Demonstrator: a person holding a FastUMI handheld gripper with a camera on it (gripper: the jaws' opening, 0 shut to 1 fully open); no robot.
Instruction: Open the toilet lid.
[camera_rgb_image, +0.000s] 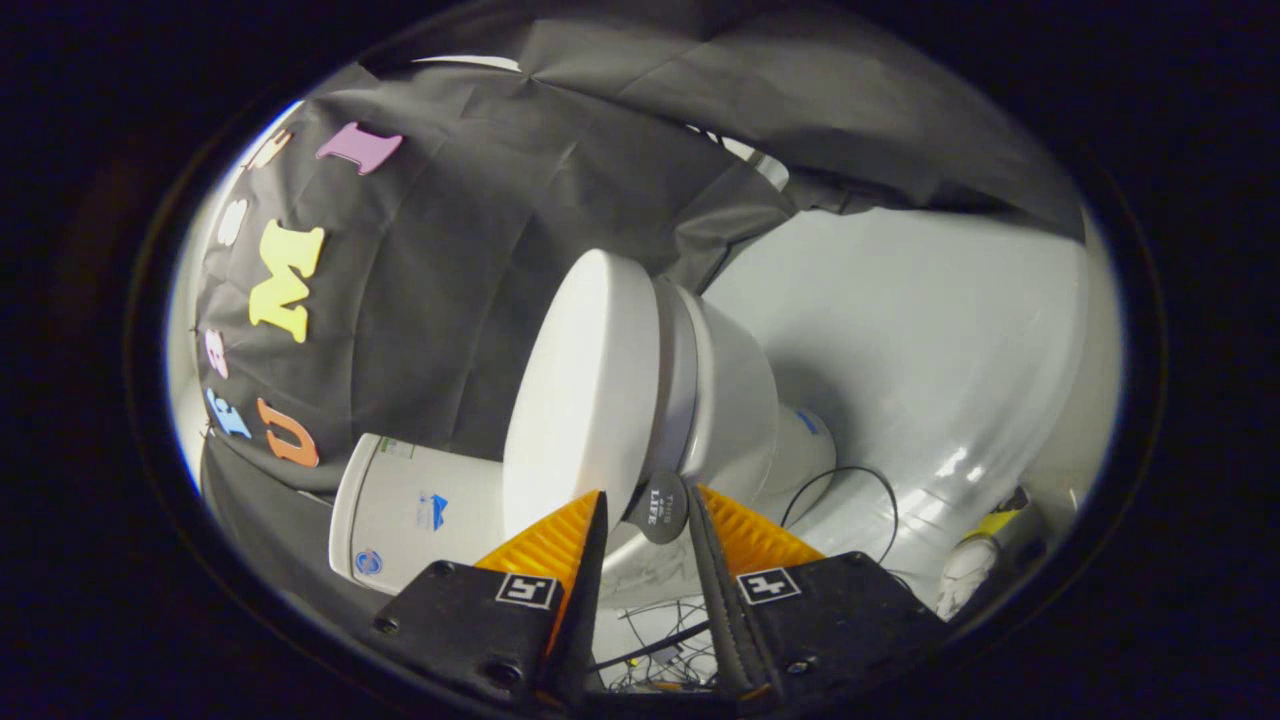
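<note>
While jaws gape, gripper (648, 505) nears lid (575, 390)

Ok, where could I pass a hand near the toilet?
The bare floor beyond the bowl is free. It is crowded at the lid's front edge, where the hand-held gripper stands open astride a dark tab, and cables lie by the base.

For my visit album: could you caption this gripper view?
Gripper fingers straddling a small dark round tab at the front edge of the closed white oval toilet lid.
</note>
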